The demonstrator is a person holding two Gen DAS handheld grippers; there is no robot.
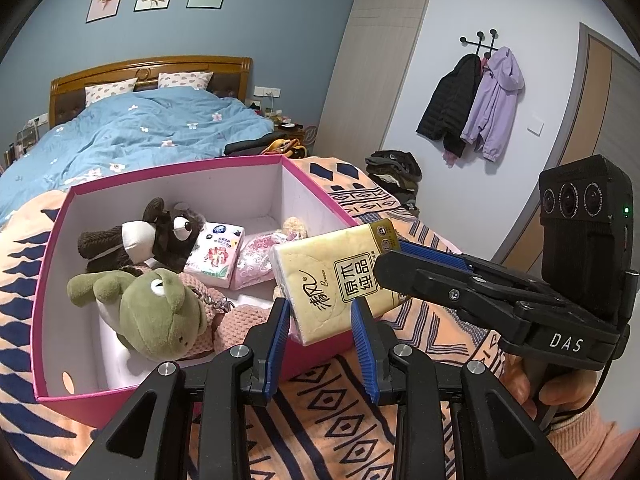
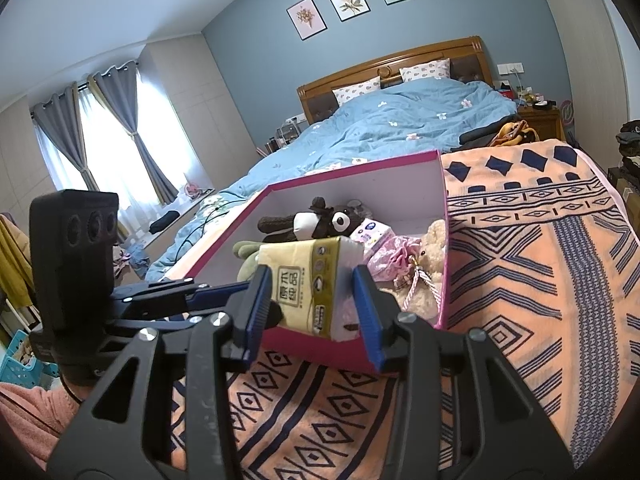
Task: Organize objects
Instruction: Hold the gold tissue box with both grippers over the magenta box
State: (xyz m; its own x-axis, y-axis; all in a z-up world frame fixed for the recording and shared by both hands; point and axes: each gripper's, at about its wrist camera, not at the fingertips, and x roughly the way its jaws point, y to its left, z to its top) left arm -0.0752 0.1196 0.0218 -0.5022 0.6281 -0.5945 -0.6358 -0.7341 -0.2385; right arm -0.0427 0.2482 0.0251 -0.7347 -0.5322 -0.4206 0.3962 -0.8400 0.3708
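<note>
Right fingers (image 2: 312, 300) level around tissue pack (image 2: 308, 280)

I am holding the right tongs (image 2: 316, 304) at the near rim of the pink box (image 1: 56, 236), their blue pads (image 2: 366, 300) pressing both sides of the yellow tissue pack (image 2: 308, 280). I am keeping the left tongs (image 1: 320, 330) beside them at that rim, pads parted, gripping nothing.
</note>
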